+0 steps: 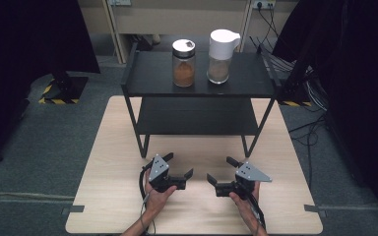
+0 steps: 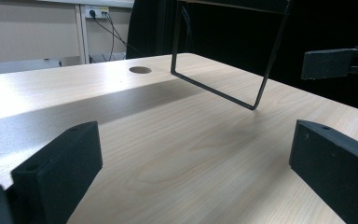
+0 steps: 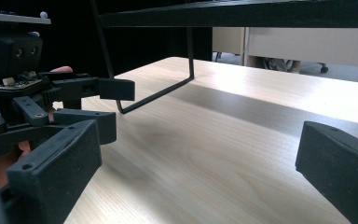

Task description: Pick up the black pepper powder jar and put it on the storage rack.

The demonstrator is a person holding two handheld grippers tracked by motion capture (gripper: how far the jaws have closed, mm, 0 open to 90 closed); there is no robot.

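Observation:
My left gripper (image 1: 179, 165) rests low over the near part of the wooden table (image 1: 113, 147), open and empty, held by a hand. My right gripper (image 1: 221, 169) faces it a short way to the right, also open with nothing in it. In the left gripper view the gripper (image 2: 196, 163) has its jaws wide apart over bare wood. The right gripper view shows that gripper (image 3: 198, 168) the same way, with the left gripper (image 3: 51, 107) at its left. A glass jar of brown powder (image 1: 183, 63) and a white-lidded jar (image 1: 221, 56) stand on the black rack's top shelf (image 1: 150, 78).
The black two-tier rack stands on the far half of the table; its thin wire legs (image 2: 223, 88) (image 3: 154, 95) touch down just beyond the grippers. The lower shelf (image 1: 197, 118) is bare. A round cable hole (image 2: 140, 70) sits in the tabletop. Cables lie on the floor at right.

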